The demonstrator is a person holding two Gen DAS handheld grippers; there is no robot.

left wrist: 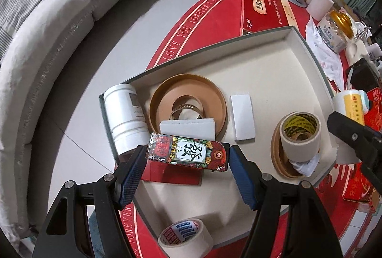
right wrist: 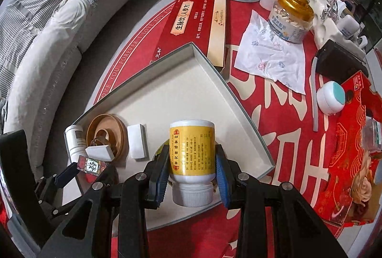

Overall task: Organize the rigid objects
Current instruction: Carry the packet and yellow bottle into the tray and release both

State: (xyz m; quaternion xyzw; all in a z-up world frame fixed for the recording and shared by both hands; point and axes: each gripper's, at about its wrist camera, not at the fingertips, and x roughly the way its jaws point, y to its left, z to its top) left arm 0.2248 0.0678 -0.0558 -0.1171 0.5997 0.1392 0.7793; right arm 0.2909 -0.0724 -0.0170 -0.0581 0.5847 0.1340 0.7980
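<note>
Placement is what matters now: both of my loads hang over the shallow grey-rimmed tray on the worktop, and each must go down where bare floor shows. My left gripper pinches a flat card pack printed with a mahjong character, its blue pads on the two short ends, so the pack's long axis runs straight across the jaws. It sits above the near-left part of the tray, just in front of a folded white card, the brown round lid and the white jar lying on its side. My right gripper is clamped on a yellow-labelled medicine bottle, held by its flanks with the white cap toward me and its base pointing away, long axis in line with the fingers. Under and beyond it the tray floor is bare, with the small white box to its left. I judge the right side has the freer spot; the left must avoid the crowded corner, perhaps toward the tape rolls.
</note>
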